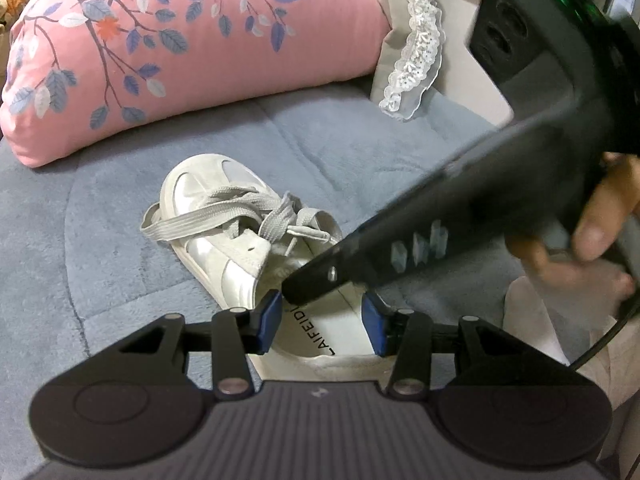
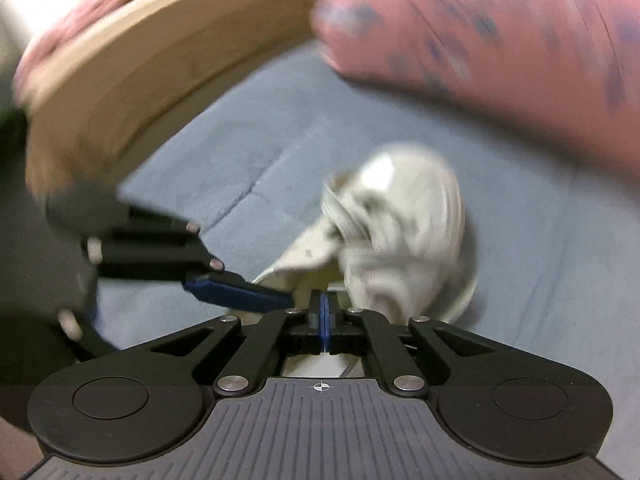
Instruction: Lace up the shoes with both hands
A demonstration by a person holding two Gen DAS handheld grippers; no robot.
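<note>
While the shoe [image 1: 224, 224] lies on the grey blanket [image 1: 80, 220], both grippers crowd its heel opening.

Left gripper [image 1: 322, 322] gapes wide, empty, straddling the collar; right gripper [image 2: 324, 316] looks pressed closed, and whether it pinches anything I cannot tell. Flat grey laces [image 1: 248, 208] look soft, light and floppy; best pinched near a loose end, not mid-tangle.

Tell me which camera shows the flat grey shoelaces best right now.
The left wrist view: the flat grey shoelaces lie sharp, in loose crossed loops over the white sneaker. In the right wrist view, motion blur smears them into a grey streak.
</note>
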